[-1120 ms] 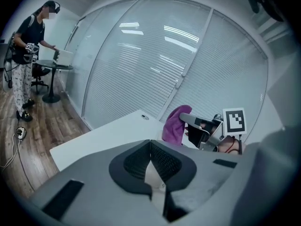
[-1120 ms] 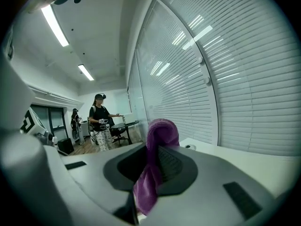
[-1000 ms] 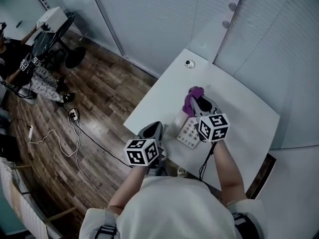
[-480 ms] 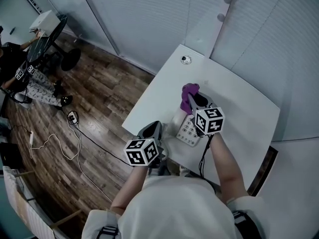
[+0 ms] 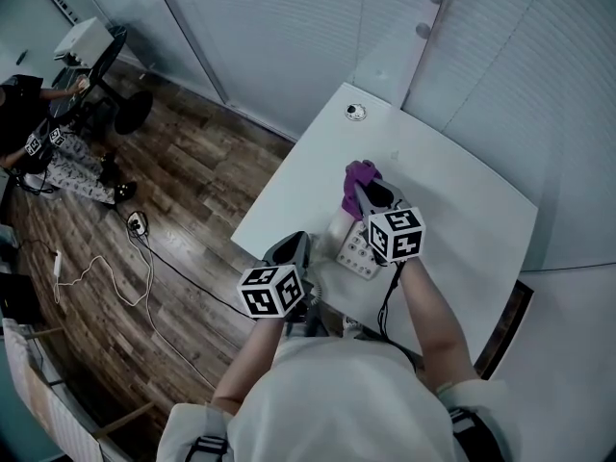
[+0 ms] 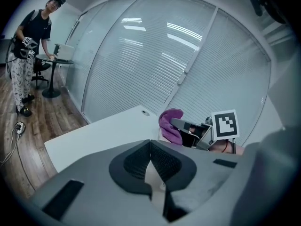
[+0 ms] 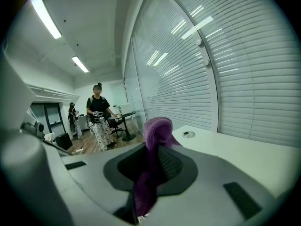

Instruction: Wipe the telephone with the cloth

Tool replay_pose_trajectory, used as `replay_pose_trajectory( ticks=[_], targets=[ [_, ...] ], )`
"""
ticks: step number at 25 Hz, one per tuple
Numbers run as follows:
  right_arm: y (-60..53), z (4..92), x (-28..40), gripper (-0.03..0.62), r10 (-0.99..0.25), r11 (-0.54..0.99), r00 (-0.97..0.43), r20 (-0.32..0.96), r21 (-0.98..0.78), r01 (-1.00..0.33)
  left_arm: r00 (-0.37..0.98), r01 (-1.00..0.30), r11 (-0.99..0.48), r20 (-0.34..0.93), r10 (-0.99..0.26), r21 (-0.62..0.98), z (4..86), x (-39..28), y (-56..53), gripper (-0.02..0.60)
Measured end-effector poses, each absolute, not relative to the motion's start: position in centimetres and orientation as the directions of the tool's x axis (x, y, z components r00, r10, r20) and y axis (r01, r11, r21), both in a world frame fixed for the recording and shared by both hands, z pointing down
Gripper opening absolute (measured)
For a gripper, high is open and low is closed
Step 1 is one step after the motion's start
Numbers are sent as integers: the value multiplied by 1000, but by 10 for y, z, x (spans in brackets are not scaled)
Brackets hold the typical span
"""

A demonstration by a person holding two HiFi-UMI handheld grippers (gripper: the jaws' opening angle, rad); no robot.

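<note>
A white telephone (image 5: 357, 251) lies on the white table (image 5: 452, 210), near its front edge. My right gripper (image 5: 367, 198) reaches over the telephone's far end and is shut on a purple cloth (image 5: 355, 178). In the right gripper view the cloth (image 7: 151, 159) hangs between the closed jaws and bulges above them. My left gripper (image 5: 295, 243) hovers at the table's near left edge, left of the telephone. It is shut with nothing in it, and its fingertips (image 6: 146, 147) meet. From the left gripper view the cloth (image 6: 169, 126) shows ahead.
A small round cable port (image 5: 355, 112) sits in the table's far corner. Blinds (image 5: 289, 37) line the walls behind the table. Cables (image 5: 144, 258) run over the wood floor at left. A person (image 7: 98, 112) stands by a small round table (image 5: 91, 65) far off.
My right gripper with the cloth has shifted slightly left over the telephone's far end. The left gripper has stayed in place.
</note>
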State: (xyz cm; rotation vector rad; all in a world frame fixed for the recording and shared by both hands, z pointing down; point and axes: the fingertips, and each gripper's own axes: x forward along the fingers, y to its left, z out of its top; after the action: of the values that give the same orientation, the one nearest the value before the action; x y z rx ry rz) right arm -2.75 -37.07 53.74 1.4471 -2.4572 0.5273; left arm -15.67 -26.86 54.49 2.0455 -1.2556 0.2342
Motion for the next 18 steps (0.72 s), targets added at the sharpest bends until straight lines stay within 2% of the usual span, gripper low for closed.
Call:
replay_pose_trajectory(
  ticks=[18],
  targets=[
    [-326, 540, -55, 67, -743, 517, -561, 366, -218, -828, 449, -855, -198, 491, -747, 479, 546, -168, -241, 21]
  ],
)
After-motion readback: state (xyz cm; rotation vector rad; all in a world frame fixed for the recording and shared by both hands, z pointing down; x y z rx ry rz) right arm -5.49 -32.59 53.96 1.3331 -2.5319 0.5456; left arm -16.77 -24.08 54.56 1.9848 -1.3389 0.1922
